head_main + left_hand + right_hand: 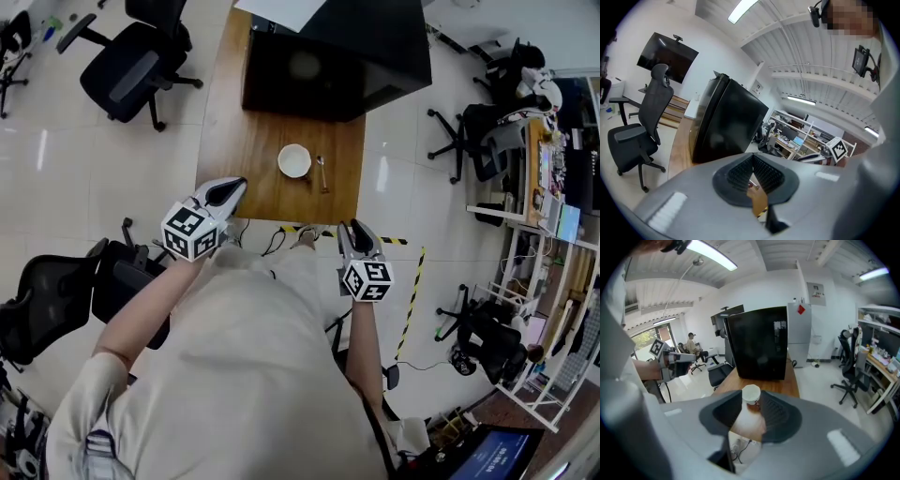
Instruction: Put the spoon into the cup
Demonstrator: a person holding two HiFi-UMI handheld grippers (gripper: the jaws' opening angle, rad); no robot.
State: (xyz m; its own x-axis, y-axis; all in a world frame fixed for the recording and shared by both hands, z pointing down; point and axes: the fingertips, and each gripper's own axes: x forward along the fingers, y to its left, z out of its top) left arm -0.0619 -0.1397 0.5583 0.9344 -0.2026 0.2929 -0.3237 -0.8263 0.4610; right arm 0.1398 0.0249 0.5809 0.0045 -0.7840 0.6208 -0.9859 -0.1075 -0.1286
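nearest, the left gripper (235, 187) hung by the near left corner of the wooden table (234, 141), its jaws pressed together on nothing. the right gripper (354, 231) was just off the table's near edge, jaws parted and empty. farther on, the white cup (294, 160) stood upright, the spoon (322, 173) lying flat just right of it, not touching. behind both sat a black box (319, 70).

White cup (294, 160), brown table (246, 150)
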